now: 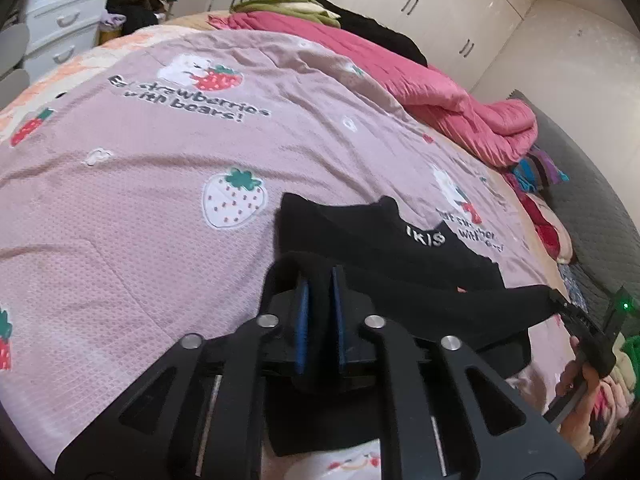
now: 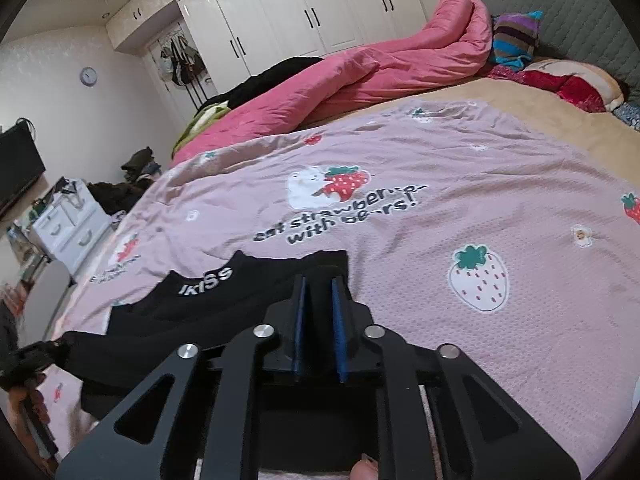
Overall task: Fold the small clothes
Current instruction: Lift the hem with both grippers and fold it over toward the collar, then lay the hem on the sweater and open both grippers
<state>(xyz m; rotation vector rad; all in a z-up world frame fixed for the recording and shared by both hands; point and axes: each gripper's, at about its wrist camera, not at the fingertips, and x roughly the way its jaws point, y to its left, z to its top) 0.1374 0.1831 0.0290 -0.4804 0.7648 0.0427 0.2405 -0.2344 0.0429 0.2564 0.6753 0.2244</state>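
A small black garment [image 1: 380,248] with white lettering lies on the pink strawberry bedcover [image 1: 140,200], its near edge lifted and stretched between the two grippers. My left gripper [image 1: 319,270] has a narrow gap between its blue pads, and that gap is filled with black cloth. The right gripper [image 1: 558,298] holds the other corner, which is pulled to a point. In the right wrist view the garment [image 2: 200,304] runs from my right gripper [image 2: 320,278], with cloth between its pads, to the left gripper [image 2: 56,346] at the far left.
A rolled pink quilt [image 2: 360,72] and a black cloth pile lie along the far side of the bed. Pillows [image 2: 568,84] and a striped cushion [image 2: 516,36] sit by the grey headboard. White drawers [image 2: 68,224] stand beside the bed, and wardrobes line the wall.
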